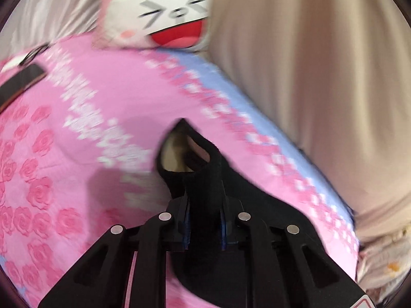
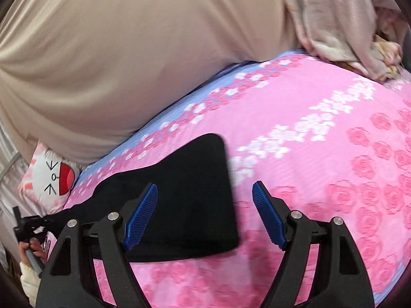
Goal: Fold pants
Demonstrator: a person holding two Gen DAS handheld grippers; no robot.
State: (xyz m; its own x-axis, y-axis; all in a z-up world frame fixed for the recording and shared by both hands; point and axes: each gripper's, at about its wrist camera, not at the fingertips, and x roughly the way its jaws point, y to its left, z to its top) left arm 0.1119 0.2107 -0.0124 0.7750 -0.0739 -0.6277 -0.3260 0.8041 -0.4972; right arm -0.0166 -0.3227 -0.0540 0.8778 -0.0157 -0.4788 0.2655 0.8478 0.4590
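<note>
Black pants [image 2: 190, 187] lie on a pink rose-patterned bedspread [image 2: 321, 179], with a squared end pointing away from me. My right gripper [image 2: 205, 184] hovers open over that end; its blue pads [image 2: 142, 218] do not press on the cloth. The pants run off to the left toward the other gripper [image 2: 28, 227], held by a hand [image 2: 30, 249]. In the left wrist view, my left gripper [image 1: 205, 205] is shut on a bunched fold of the black pants [image 1: 205, 169], raised off the bedspread [image 1: 77, 154]. The cloth hides its fingertips.
A beige cushion or drape [image 2: 128, 51] borders the bed's far side. A white cartoon-face plush pillow [image 1: 164, 18] lies at the bed's end. Crumpled floral cloth [image 2: 334, 25] sits at the upper right. A dark flat object [image 1: 20, 79] lies on the bedspread at the left.
</note>
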